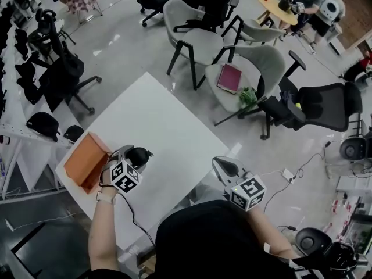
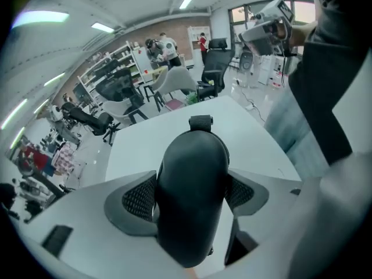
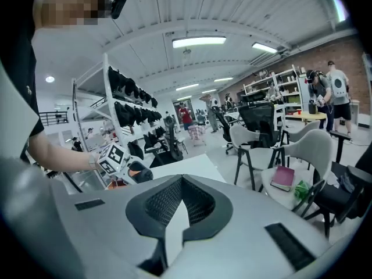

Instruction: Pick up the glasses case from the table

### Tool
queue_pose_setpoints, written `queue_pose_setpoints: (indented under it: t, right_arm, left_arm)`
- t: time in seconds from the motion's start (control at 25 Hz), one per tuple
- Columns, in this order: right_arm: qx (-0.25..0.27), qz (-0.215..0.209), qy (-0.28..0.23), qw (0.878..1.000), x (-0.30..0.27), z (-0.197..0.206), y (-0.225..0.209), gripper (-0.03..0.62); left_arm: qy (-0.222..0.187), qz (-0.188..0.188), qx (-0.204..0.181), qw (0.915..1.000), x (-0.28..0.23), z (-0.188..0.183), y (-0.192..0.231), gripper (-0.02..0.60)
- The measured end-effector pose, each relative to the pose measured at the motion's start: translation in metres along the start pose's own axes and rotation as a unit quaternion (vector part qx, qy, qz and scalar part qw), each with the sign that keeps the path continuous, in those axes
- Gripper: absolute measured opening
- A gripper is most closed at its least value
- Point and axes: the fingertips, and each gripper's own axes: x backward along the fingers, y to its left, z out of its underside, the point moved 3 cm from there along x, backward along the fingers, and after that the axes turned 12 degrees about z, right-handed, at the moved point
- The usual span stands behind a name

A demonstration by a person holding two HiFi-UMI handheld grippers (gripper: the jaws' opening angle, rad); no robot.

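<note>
- Sitting clamped between the jaws of the left gripper [image 1: 134, 156], the black rounded hard-shell glasses case [image 2: 192, 185] is over the near-left part of the white square tabletop [image 1: 157, 121].
- An orange open box [image 1: 86, 161] lies just beside it.
- The right gripper [image 3: 181, 183] has its jaws together, holding nothing.

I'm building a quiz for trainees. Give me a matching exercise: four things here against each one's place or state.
Things:
1. glasses case
2. orange box
3. book
4. right hand-held gripper

Places or states:
A. shut, empty
B. on a chair
C. between the left hand-held gripper's jaws
D. at the table's edge

Pairs: 1-C, 2-D, 3-B, 4-A
</note>
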Motion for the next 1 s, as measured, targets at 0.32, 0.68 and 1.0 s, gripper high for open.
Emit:
queue_pose_setpoints:
  t: [0.32, 0.68, 1.0]
  right_arm:
    - [0.035, -0.085, -0.001, 0.996, -0.031, -0.015, 0.039, 0.026]
    - [0.084, -0.193, -0.004, 0.978, -0.071, -0.034, 0.110, 0.026]
    - [0.116, -0.258, 0.000, 0.959, -0.087, -0.052, 0.158, 0.026]
  left_arm:
    - [-0.134, -0.079, 0.137, 0.9783, 0.072, -0.015, -0.027, 0.359]
    - [-0.264, -0.207, 0.280, 0.8996, 0.163, 0.010, -0.051, 0.359]
    - [-0.318, -0.272, 0.354, 0.8363, 0.198, 0.031, -0.086, 0.359]
